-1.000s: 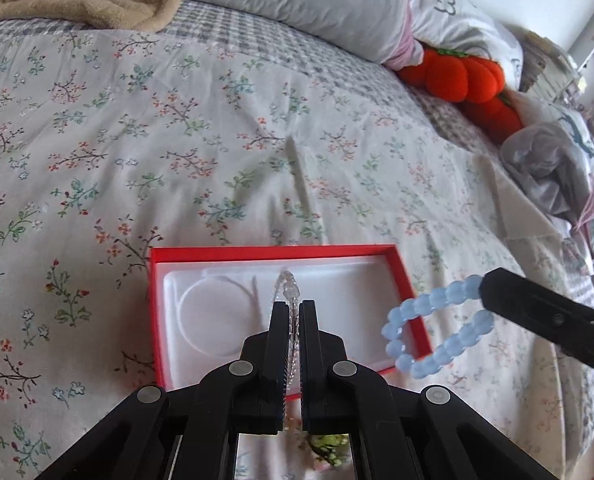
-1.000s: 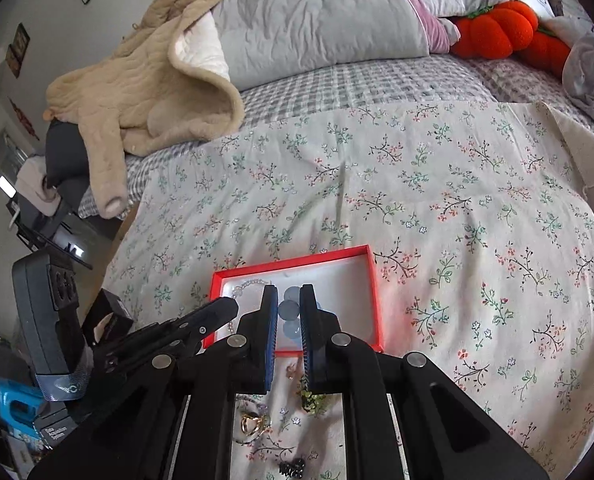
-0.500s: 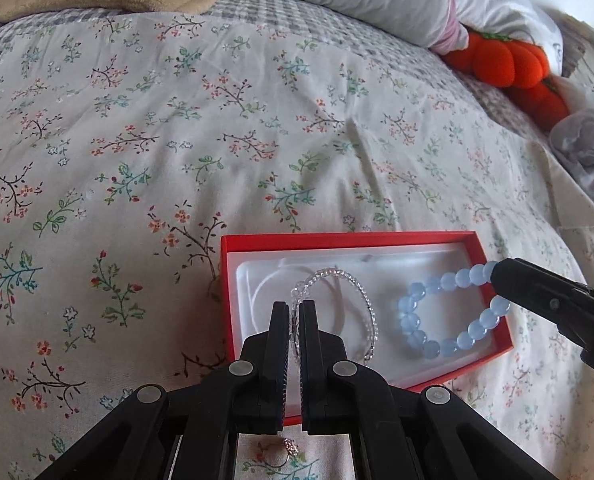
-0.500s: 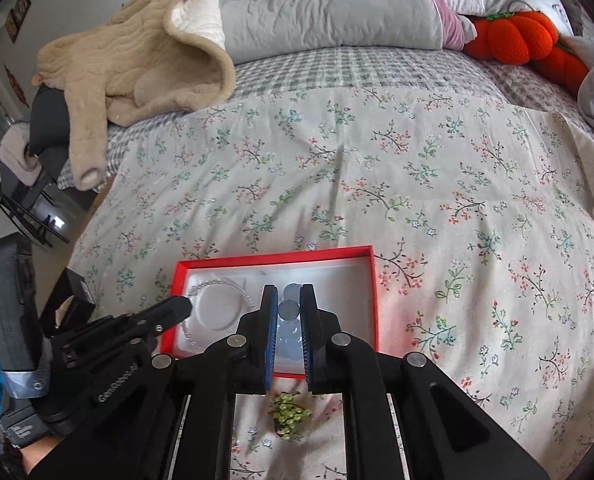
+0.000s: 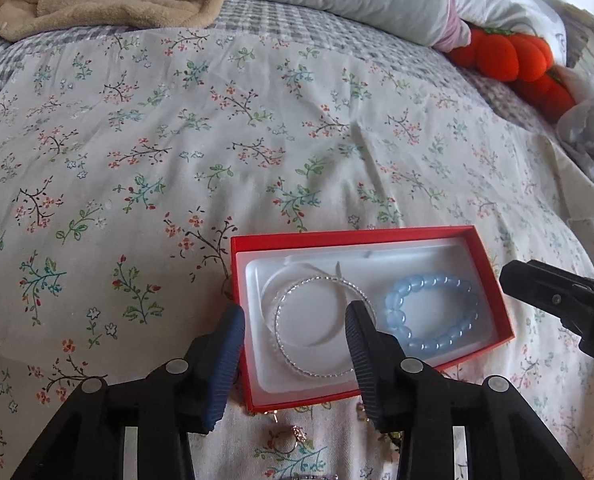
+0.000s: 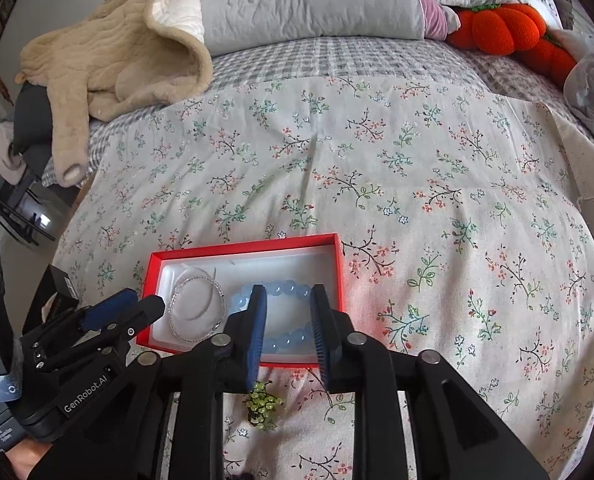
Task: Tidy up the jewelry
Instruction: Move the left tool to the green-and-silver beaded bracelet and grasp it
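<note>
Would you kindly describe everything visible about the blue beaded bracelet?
The blue beaded bracelet is a closed loop of translucent, pale blue rounded beads, glassy or stone-like. It lies flat in the right half of the red box, on its white liner, beside the silver bracelet. The opening right tool has it between its fingers without gripping it.

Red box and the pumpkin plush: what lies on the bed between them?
Nothing. In both wrist views only bare floral sheet stretches from the red box to the pumpkin plush, with a strip of checked bedding near the plush.
</note>
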Action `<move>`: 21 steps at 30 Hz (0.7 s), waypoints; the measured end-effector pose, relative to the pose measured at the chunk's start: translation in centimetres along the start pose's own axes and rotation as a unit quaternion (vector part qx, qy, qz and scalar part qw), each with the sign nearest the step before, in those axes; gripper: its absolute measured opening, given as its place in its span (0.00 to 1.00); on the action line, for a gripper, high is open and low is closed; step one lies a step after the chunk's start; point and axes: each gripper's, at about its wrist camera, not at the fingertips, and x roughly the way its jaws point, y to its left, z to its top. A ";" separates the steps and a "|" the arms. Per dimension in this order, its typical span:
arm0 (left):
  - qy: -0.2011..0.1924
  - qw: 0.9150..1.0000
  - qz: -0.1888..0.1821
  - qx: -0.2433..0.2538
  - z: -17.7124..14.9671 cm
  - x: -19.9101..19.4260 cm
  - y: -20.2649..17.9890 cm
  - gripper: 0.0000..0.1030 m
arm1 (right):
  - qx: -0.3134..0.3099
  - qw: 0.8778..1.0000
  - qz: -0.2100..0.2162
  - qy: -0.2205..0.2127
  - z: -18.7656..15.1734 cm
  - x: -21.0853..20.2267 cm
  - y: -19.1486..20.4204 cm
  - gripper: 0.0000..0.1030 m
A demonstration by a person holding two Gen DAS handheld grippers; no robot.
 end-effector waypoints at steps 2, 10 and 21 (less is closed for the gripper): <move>0.006 1.000 -0.002 0.003 -0.1 -0.4 -0.1 0.49 | -0.004 1.000 0.003 0.000 -0.3 -0.6 0.1 0.38; 0.030 0.999 0.002 0.024 -1.9 -1.9 0.0 0.76 | -0.039 0.999 -0.012 0.020 -2.3 -2.1 0.9 0.46; 0.105 0.994 0.017 0.030 -5.2 -1.3 1.7 0.82 | -0.076 0.993 -0.034 0.085 -6.3 -1.1 1.5 0.56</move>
